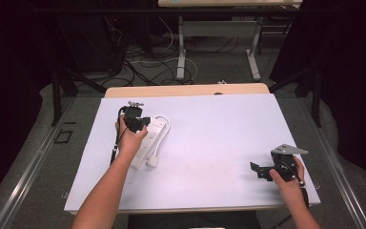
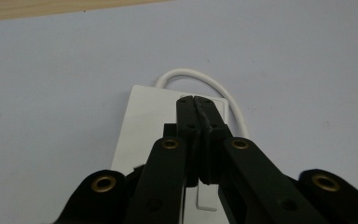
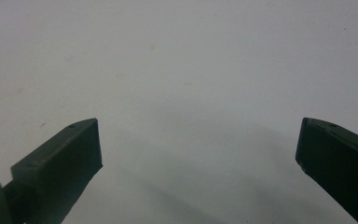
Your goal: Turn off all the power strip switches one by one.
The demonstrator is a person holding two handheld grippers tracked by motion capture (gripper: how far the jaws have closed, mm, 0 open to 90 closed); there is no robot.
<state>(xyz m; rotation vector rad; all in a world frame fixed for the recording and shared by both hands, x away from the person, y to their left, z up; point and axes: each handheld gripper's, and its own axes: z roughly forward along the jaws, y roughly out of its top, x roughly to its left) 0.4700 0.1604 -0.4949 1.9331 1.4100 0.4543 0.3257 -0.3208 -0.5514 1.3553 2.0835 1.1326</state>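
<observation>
On the left half of the pale lavender-white surface (image 1: 209, 143) lies a white plastic power strip (image 1: 148, 138), angled from lower left to upper right, with its white round cord (image 1: 164, 125) looped around the far end and coming back to a white plug (image 1: 153, 161) lying beside its near end. The cord looks tucked close so the strip stays compact and within easy reach.

The left tongs (image 1: 145, 123) sit directly over the far end of the strip, held in the person's left hand (image 1: 129, 138). In the left gripper view the left tongs (image 2: 195, 100) are clenched, the two black jaws pressed flat together with nothing between them, tips pointing down at the strip's top face (image 2: 144, 126). Closed like this they make one narrow point, which suits pressing a switch or pinning the strip down better than picking it up; whether the tips touch the plastic cannot be told.

Well apart, near the right front corner, the right tongs (image 1: 259, 171) rest low in the right hand (image 1: 288, 180), aimed toward the middle. In the right gripper view the right tongs (image 3: 198, 149) are released, jaws wide over bare surface, probably waiting clear of the work.
</observation>
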